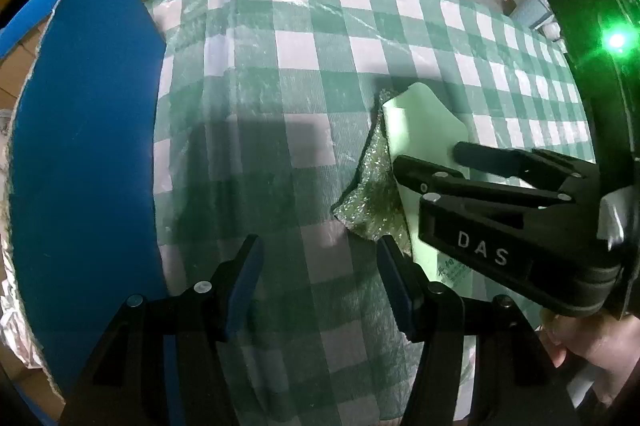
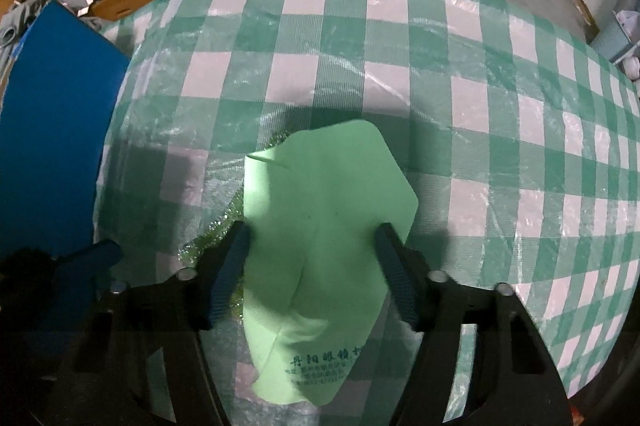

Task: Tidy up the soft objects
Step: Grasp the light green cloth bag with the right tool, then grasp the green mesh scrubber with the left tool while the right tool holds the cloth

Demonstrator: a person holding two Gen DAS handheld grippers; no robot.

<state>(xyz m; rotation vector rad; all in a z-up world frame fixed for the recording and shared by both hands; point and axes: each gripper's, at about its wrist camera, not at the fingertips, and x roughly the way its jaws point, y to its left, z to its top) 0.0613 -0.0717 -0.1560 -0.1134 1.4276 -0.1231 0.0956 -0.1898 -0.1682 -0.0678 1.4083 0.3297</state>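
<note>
- My right hand-held gripper point(image 2: 312, 254) hung spread over the light green cloth point(image 2: 320, 210) at lower centre, not pinching it.
- The cloth lay on a glittery scrubber point(image 1: 366, 198) on the desk point(image 2: 440, 74).
- My left hand-held gripper point(image 1: 320, 266) was spread, empty; sorting seemed barely begun.

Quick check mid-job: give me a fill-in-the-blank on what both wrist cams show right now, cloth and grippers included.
1. The light green cloth lies between the fingers of the ____ hand-held gripper.
2. A glittery ____ scrubber lies partly under the cloth.
3. The left hand-held gripper is open and holds ____.
4. The tablecloth has a green-and-white ____ pattern.

Missing words: right; green; nothing; checked
</note>
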